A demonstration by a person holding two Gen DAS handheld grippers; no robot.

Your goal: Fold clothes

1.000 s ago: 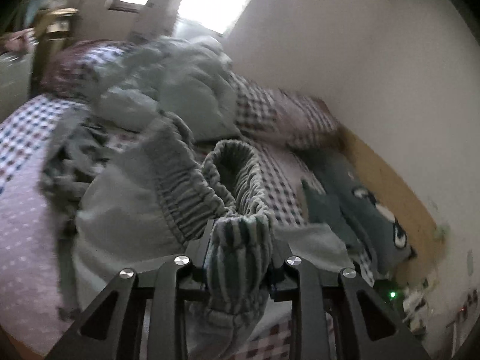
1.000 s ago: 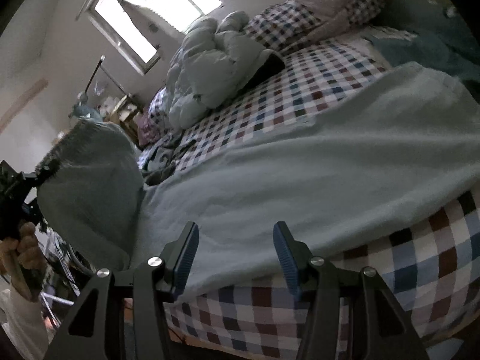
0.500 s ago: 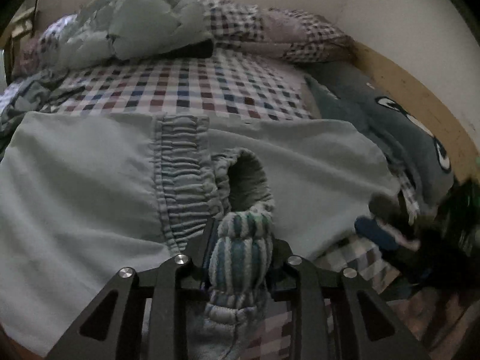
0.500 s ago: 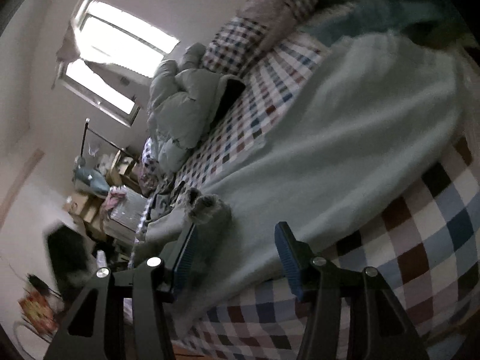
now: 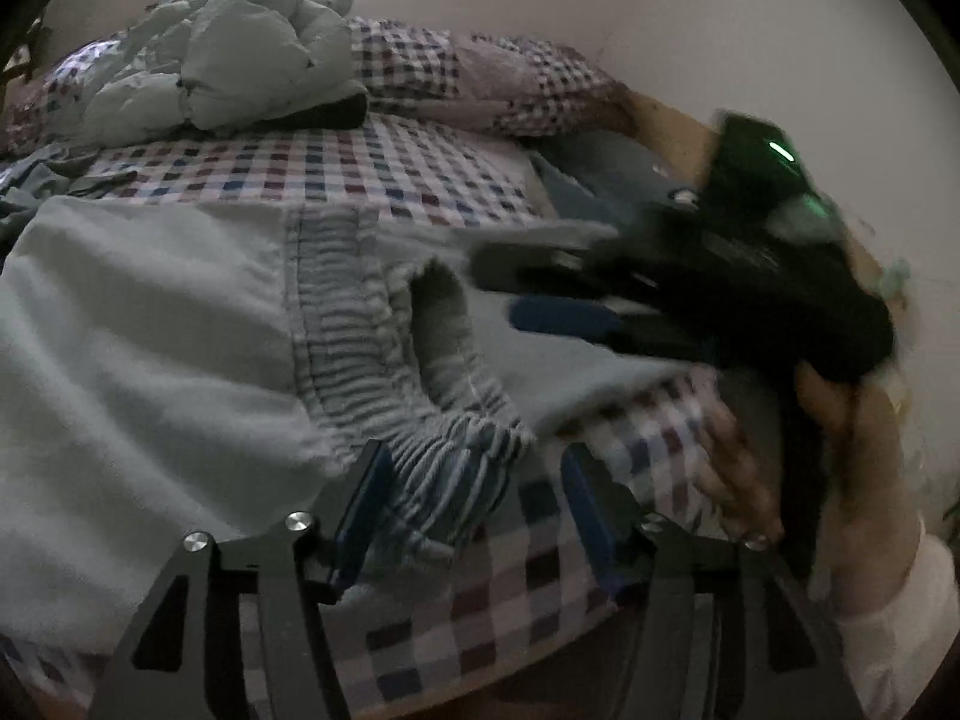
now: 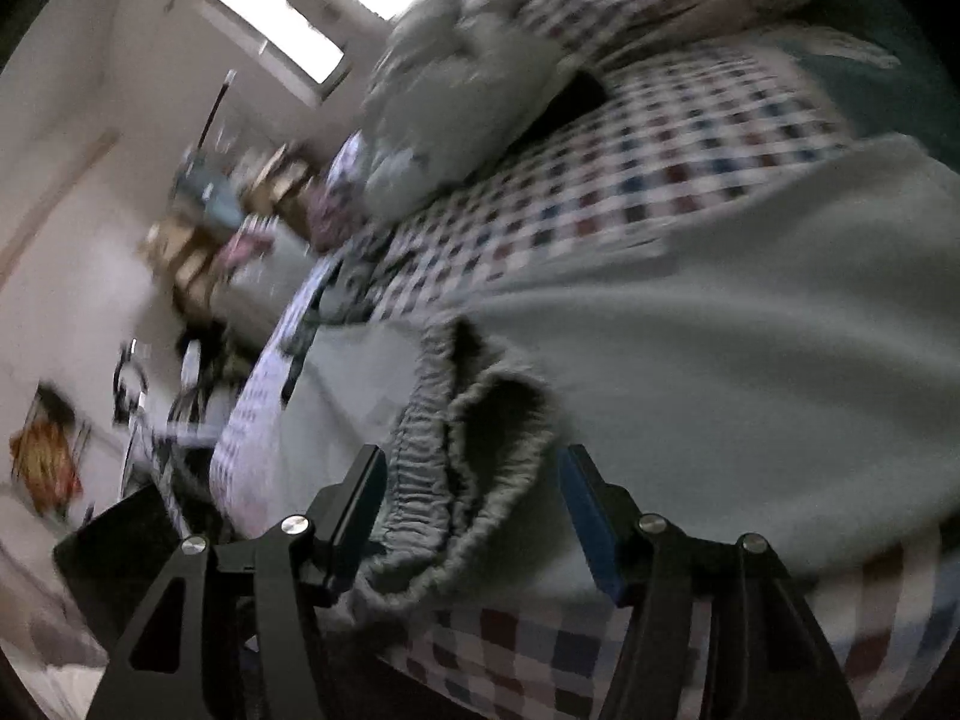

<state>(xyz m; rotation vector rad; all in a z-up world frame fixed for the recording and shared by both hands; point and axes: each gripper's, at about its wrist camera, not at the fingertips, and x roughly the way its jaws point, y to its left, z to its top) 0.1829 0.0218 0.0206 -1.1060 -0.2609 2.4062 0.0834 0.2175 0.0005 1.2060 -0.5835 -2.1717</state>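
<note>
Pale grey-green pants lie spread flat on the checked bed, folded so the ribbed elastic waistband runs down the middle. My left gripper is open, its blue-padded jaws either side of the waistband's striped end at the bed's edge. My right gripper is open too, just above the gathered waistband opening of the pants. It also shows in the left wrist view, hovering over the pants to the right.
A checked bedsheet covers the bed, with a crumpled pale duvet and checked pillow at the back. A dark plush toy lies by the wall. Cluttered furniture stands beyond the bed's left side.
My left gripper laid the pants down on the bed and opened, releasing the waistband. My right gripper swung over toward the waistband.
</note>
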